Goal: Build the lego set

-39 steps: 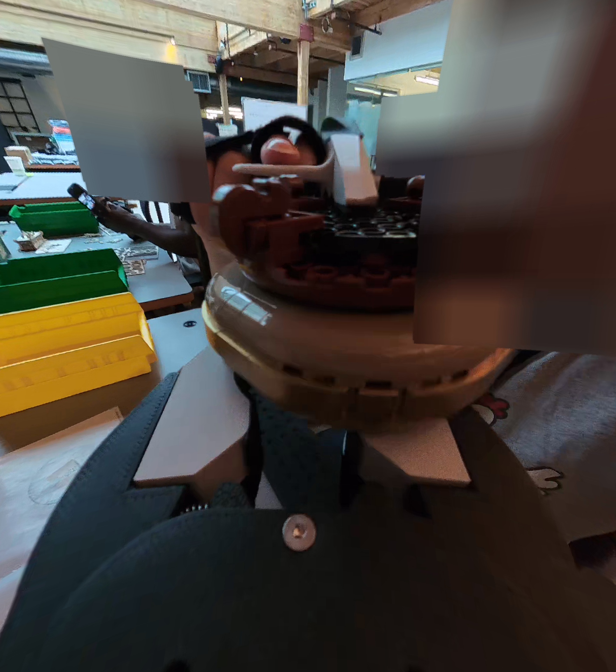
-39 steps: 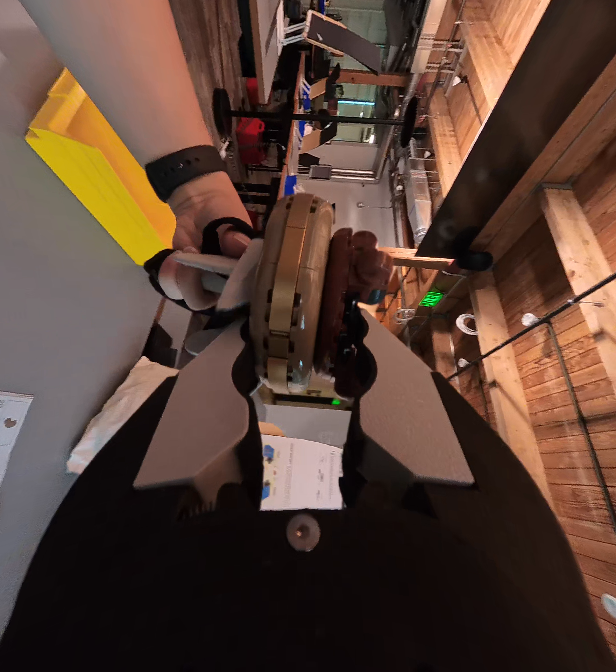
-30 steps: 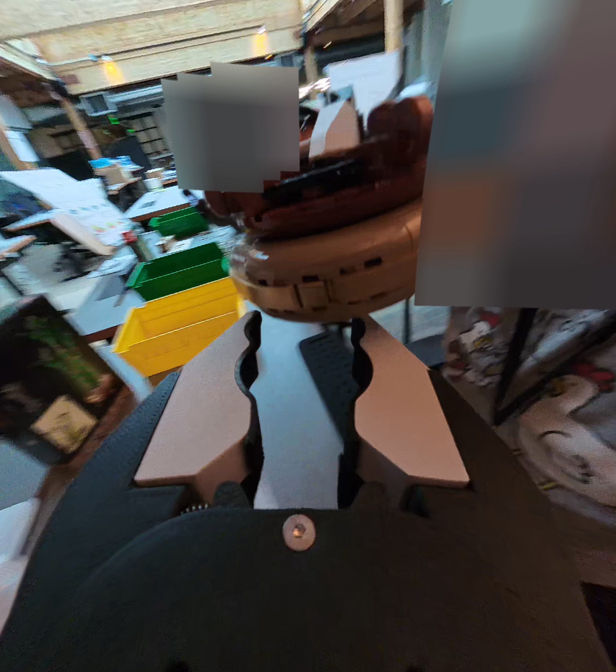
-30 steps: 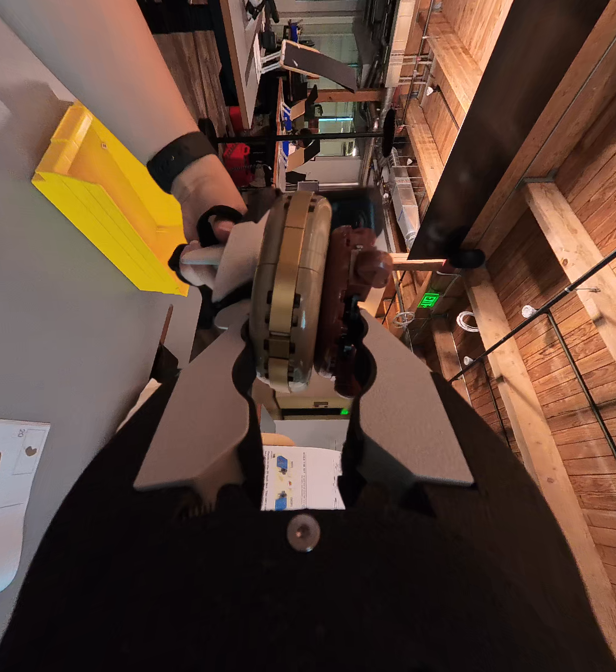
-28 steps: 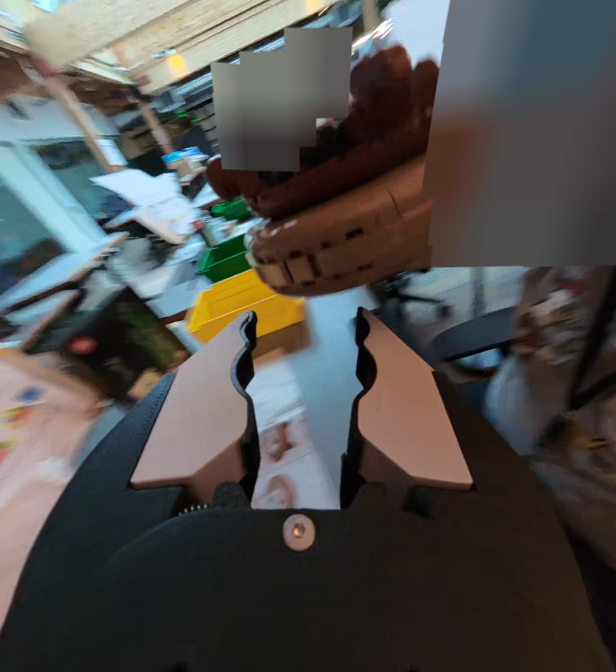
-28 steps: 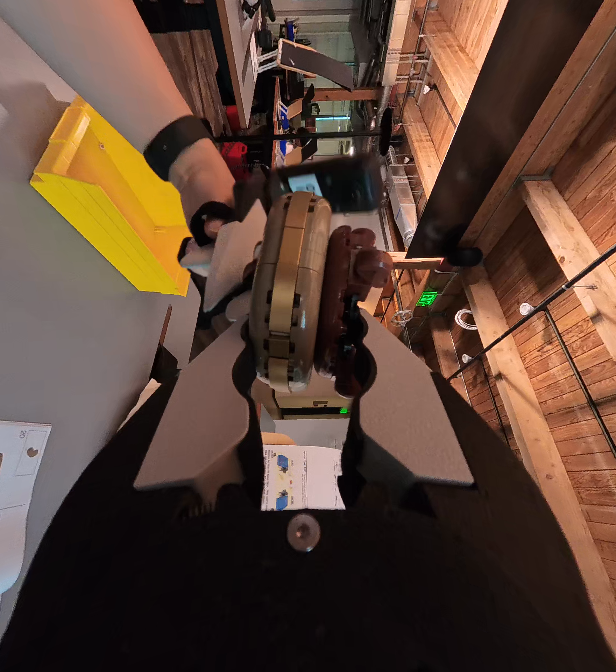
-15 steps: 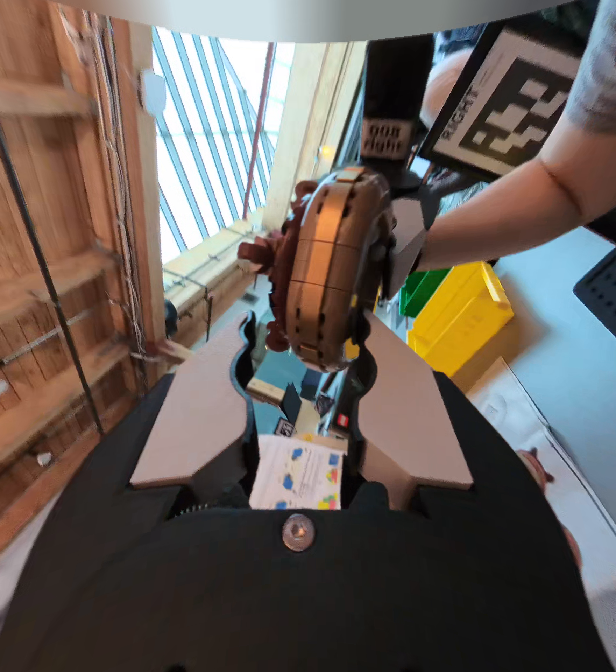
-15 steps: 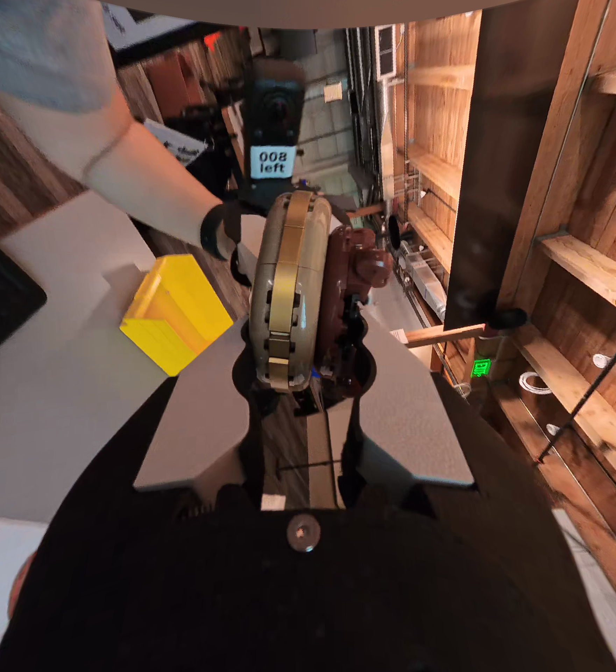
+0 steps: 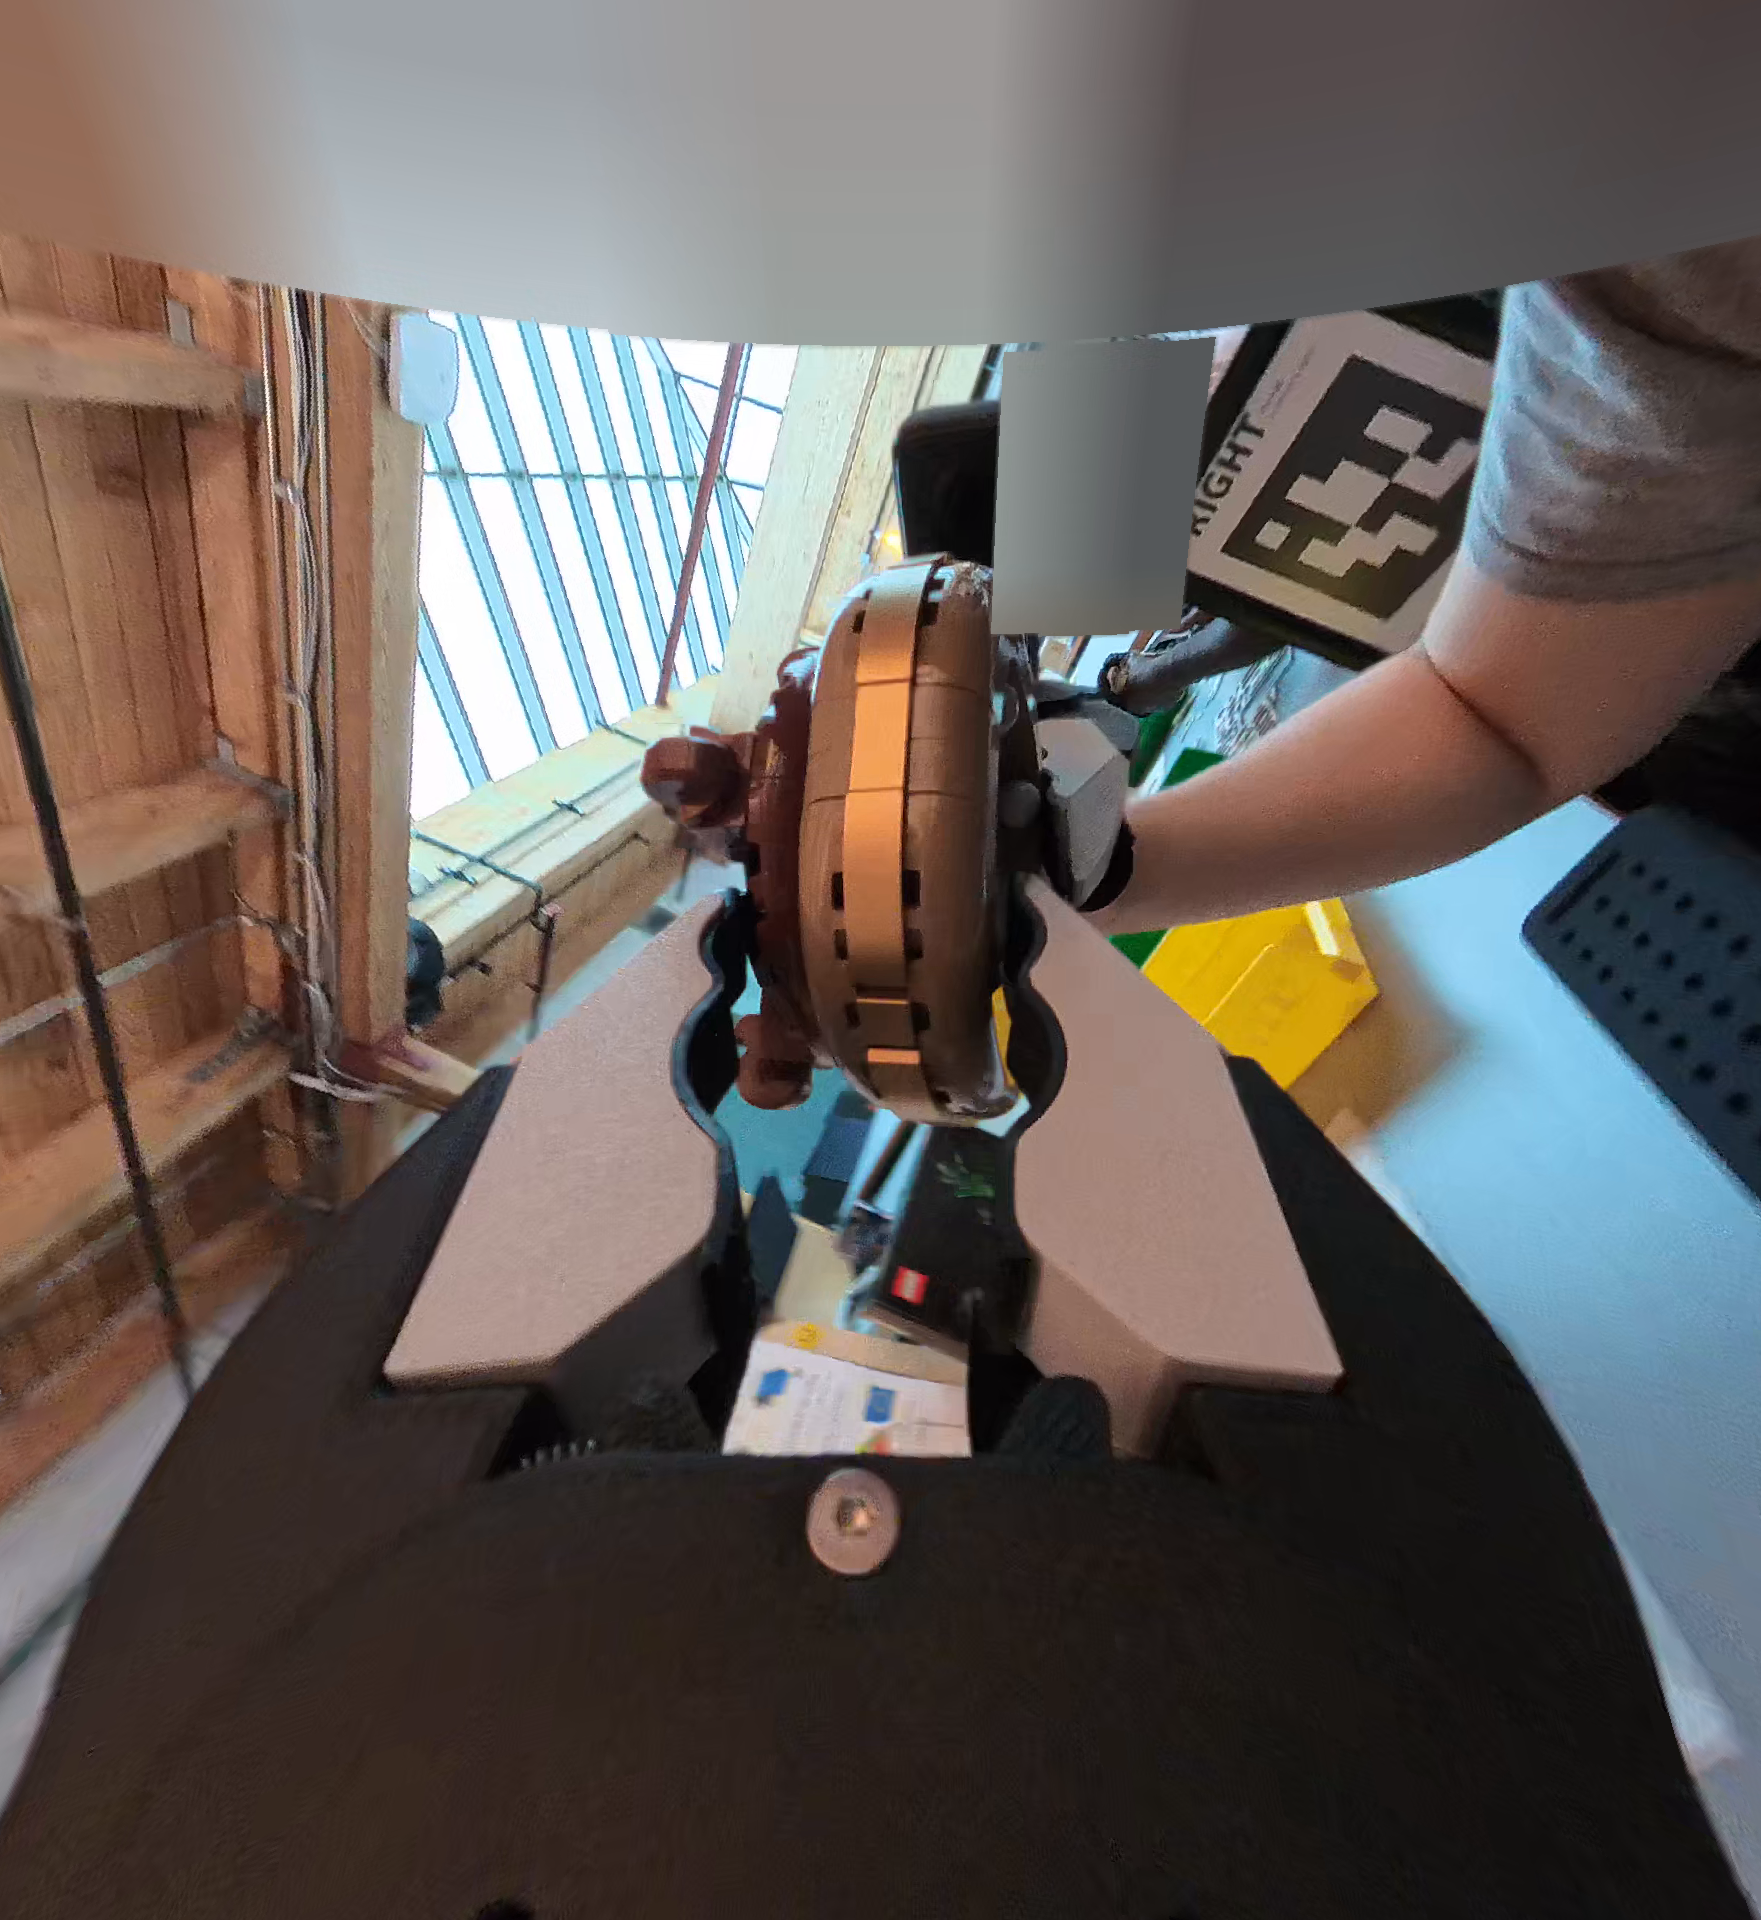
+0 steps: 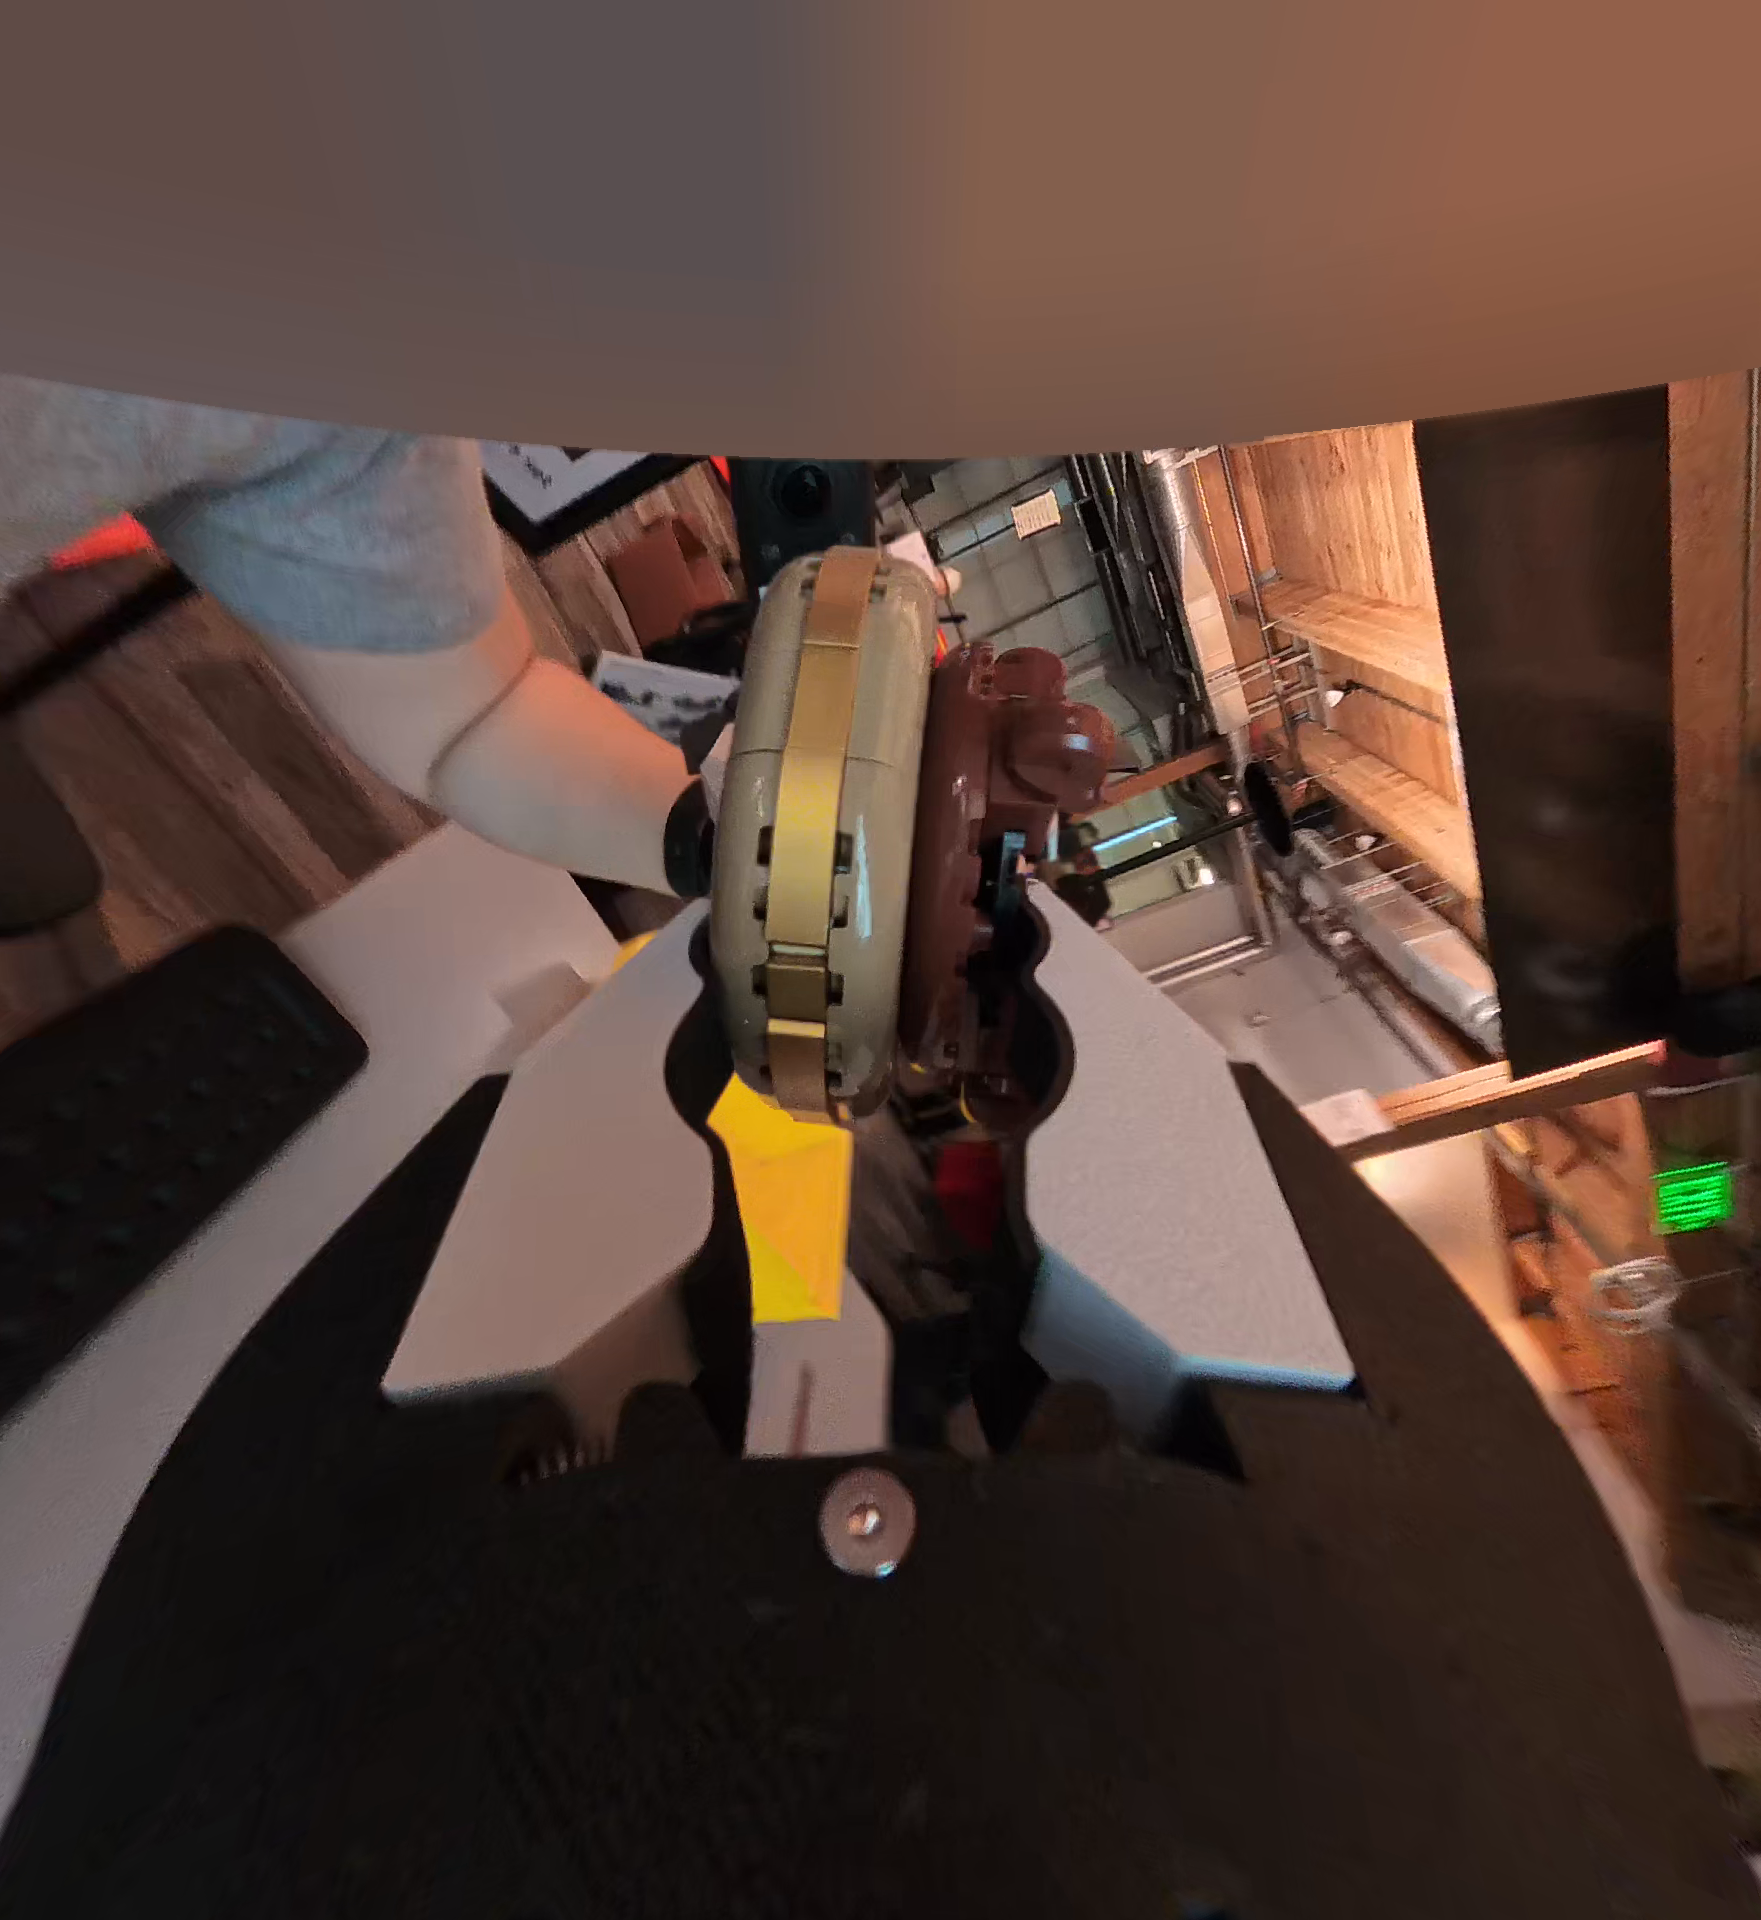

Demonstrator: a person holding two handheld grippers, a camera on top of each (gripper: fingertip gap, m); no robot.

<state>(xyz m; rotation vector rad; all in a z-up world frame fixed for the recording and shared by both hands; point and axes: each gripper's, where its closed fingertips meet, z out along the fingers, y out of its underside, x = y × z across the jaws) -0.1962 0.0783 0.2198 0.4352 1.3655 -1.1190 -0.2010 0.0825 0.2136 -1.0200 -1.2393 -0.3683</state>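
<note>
The round lego model (image 9: 886, 862) is a tan disc with a gold band and brown bricks on one face. It is held edge-on in the air. My left gripper (image 9: 876, 925) is shut on its lower rim, one finger on the brown face and one on the tan back. My right gripper (image 10: 871, 925) is shut on the same model (image 10: 824, 831) from the opposite side. One right finger (image 9: 1084, 810) shows beyond the model in the left wrist view. The person's left hand (image 10: 585, 769) shows beyond it in the right wrist view.
Below lie a grey table (image 9: 1530, 1195), a yellow bin (image 9: 1260, 987), a black perforated mat (image 9: 1707, 987), an instruction sheet (image 9: 845, 1392) and a dark box (image 9: 938, 1247). The bin (image 10: 793, 1216) and mat (image 10: 107, 1122) also show in the right wrist view. Wooden walls stand around. Less than 4 cm separates the two grippers' tips.
My left gripper let go of the model's underside, swung round and closed on its rim opposite the right gripper. My right gripper kept its hold and turned with the model.
</note>
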